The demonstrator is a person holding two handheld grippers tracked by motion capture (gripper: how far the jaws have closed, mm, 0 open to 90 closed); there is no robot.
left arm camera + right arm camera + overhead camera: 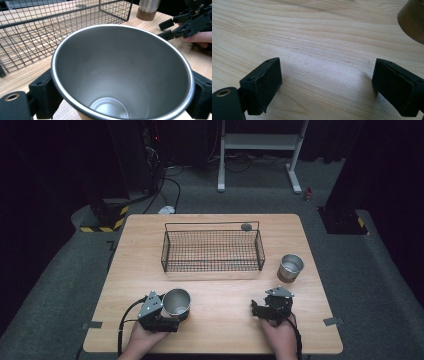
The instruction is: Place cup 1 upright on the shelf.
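The left gripper (167, 312) clamped one cup (176, 302); the right gripper (260, 310) gaped empty. Both cups remained outside the basket (212, 251), second cup (290, 267) untouched.

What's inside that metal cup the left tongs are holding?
Nothing: the metal cup held by the left tongs shows bare walls and an empty bottom. What lies beneath it is hidden.

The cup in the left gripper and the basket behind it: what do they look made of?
The cup, clamped by the left gripper, looks like brushed steel: a dull grey inner wall with a soft sheen and a bright rolled rim. Its tan base may be wood or cork; I can't tell which. The basket looks like thin black wire, probably coated metal, in an open grid that the table shows through.
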